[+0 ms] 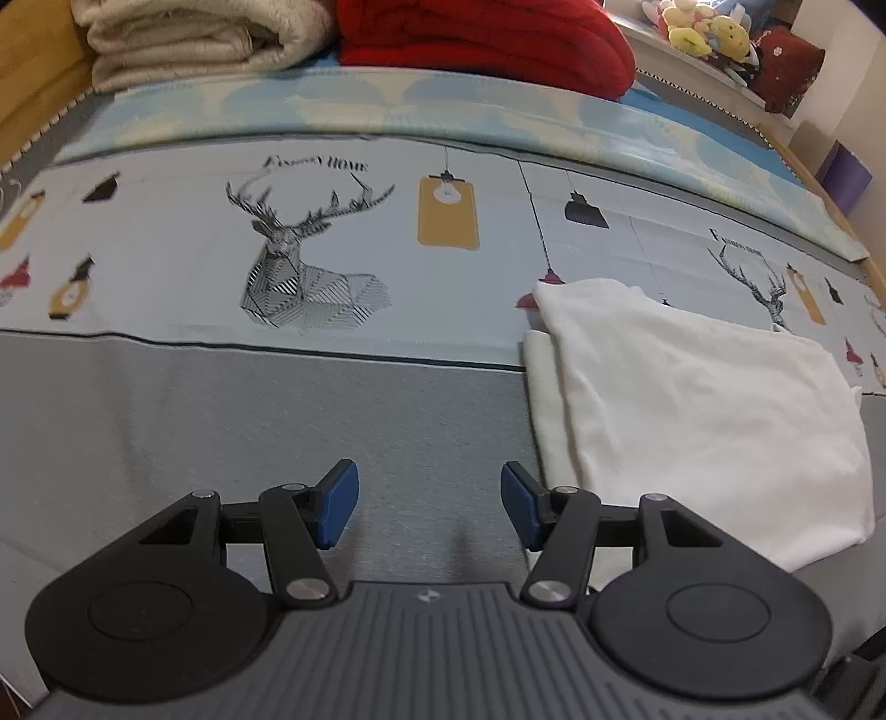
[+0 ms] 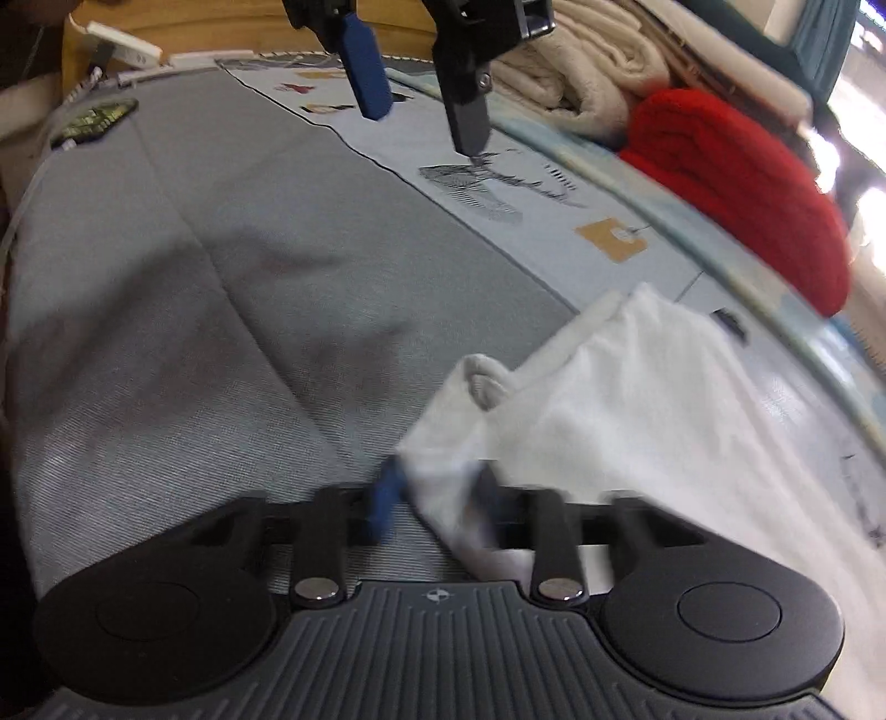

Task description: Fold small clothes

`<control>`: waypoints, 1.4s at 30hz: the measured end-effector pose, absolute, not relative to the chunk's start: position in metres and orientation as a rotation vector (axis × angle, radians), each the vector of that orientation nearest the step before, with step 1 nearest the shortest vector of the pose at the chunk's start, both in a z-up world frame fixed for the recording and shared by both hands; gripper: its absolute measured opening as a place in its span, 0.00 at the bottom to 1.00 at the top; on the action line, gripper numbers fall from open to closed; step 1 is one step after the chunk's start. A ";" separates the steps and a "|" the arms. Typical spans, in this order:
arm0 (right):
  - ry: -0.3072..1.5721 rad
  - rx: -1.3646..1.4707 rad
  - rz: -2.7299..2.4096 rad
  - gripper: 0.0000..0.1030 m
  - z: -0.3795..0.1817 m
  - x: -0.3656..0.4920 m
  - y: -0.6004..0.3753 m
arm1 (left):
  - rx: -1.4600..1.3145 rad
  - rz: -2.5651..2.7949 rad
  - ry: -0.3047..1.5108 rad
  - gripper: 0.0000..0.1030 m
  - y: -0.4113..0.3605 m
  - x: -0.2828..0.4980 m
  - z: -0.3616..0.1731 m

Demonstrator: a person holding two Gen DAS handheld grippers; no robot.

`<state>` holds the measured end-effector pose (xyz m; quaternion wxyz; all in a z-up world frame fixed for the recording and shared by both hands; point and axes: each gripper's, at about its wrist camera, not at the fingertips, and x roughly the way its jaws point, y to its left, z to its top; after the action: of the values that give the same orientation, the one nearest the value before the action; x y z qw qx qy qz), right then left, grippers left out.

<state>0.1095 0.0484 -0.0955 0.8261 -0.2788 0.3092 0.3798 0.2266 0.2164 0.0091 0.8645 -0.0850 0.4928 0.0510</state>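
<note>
A white garment (image 1: 698,399) lies folded on the bed at the right of the left wrist view. My left gripper (image 1: 429,507) is open and empty over the grey bedcover, just left of the garment's near edge. In the right wrist view, which is blurred, my right gripper (image 2: 434,495) has a corner of the white garment (image 2: 609,387) between its blue pads; the fold rises from the bed. The left gripper's fingers (image 2: 368,72) hang at the top of that view, apart from the cloth.
The bed has a grey cover (image 1: 249,421) and a deer-print sheet (image 1: 310,249). A cream blanket (image 1: 199,39) and a red blanket (image 1: 487,39) are stacked at the far side. Plush toys (image 1: 709,27) sit on a shelf at the far right.
</note>
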 end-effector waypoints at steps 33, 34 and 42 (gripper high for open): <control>0.546 -0.131 1.096 0.10 0.012 0.094 0.007 | -0.411 0.006 1.091 0.10 0.215 0.261 -0.001; 0.541 -0.115 1.114 0.10 0.016 0.092 0.010 | -0.404 0.013 1.075 0.10 0.218 0.254 0.005; 0.553 -0.094 1.044 0.09 0.028 0.087 -0.026 | -0.349 -0.076 1.051 0.10 0.160 0.263 0.028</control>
<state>0.0868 -0.0261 0.0278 0.8294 -0.0445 0.2608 0.4920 0.2632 0.1601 0.0275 0.8499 -0.1655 0.4990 -0.0360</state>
